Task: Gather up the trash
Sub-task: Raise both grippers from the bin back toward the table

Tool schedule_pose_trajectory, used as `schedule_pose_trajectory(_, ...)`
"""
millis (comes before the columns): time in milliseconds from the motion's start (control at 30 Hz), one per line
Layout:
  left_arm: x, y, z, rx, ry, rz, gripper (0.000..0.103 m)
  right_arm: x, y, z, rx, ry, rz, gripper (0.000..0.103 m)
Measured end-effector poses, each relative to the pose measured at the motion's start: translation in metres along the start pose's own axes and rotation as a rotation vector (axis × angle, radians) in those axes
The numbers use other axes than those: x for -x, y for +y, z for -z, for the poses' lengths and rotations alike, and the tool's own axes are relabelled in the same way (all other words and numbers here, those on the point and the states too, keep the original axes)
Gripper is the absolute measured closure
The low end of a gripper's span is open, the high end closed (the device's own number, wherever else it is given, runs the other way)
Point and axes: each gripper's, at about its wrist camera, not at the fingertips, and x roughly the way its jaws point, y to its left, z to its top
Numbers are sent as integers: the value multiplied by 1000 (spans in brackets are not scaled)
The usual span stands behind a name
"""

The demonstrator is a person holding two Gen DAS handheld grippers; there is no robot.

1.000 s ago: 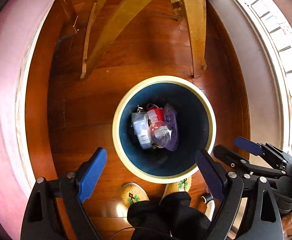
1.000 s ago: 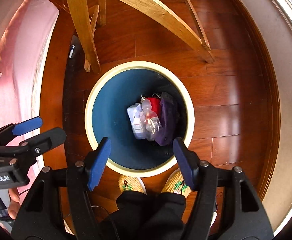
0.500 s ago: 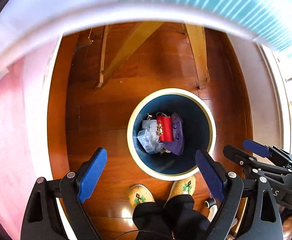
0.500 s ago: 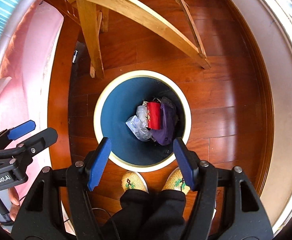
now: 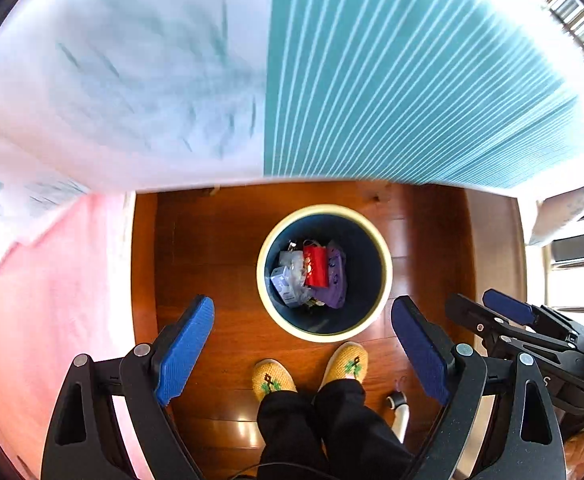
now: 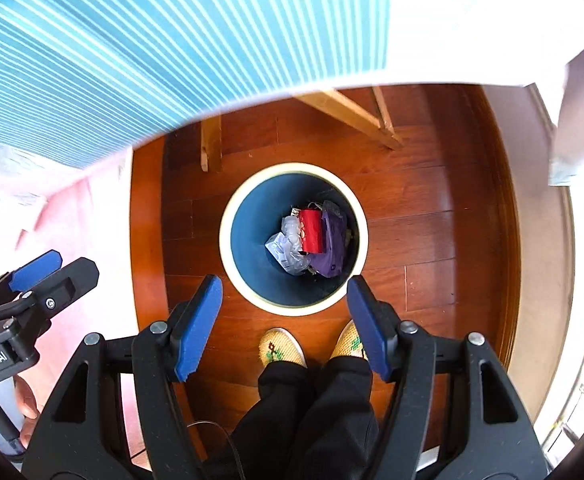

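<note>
A round bin [image 5: 268, 300] [image 6: 232, 264] with a cream rim and dark blue inside stands on the wooden floor below both grippers. Inside it lie a red can [image 5: 315, 267] [image 6: 312, 230], a purple wrapper [image 5: 336, 280] [image 6: 333, 240] and clear plastic packaging [image 5: 288, 278] [image 6: 288, 246]. My left gripper [image 5: 303, 344] hangs high above the floor, open, nothing between its blue pads. My right gripper [image 6: 284, 320] is open too and empty, above the bin's near rim. Each gripper shows at the edge of the other's view.
A table edge with a teal striped cloth [image 5: 411, 72] [image 6: 132, 40] fills the top of both views. Wooden legs [image 6: 371, 116] stand behind the bin. A pink cloth [image 5: 44, 300] lies to the left. The person's slippered feet [image 5: 311, 372] stand just before the bin.
Both grippers have risen well above the bin, which now looks smaller. The striped table edge has come into the top of both views. A red can now lies on top of the trash.
</note>
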Motion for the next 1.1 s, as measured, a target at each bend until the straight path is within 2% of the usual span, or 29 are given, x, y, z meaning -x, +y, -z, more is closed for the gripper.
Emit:
schedule_pose_trajectory(267, 111, -16, -7, -53, -105, 25, 11, 93, 21, 3, -10, -62, 13, 41)
schedule_pose_trajectory(500, 188, -20, -17, -127, -193, 40, 11, 165, 54, 4, 27, -146, 46, 41)
schedule_pose_trajectory(667, 231, -19, -36, -169, -262, 38, 11, 214, 72, -2, 44, -253, 66, 41)
schedule_pose_trajectory(867, 274, -12, -68, -201, -351, 36, 11, 263, 83, -26, 42, -381, 98, 41)
schedule_pose_trajectory(1100, 312, -11, -108, -215, -447, 27, 11, 307, 95, -62, 38, -472, 98, 41)
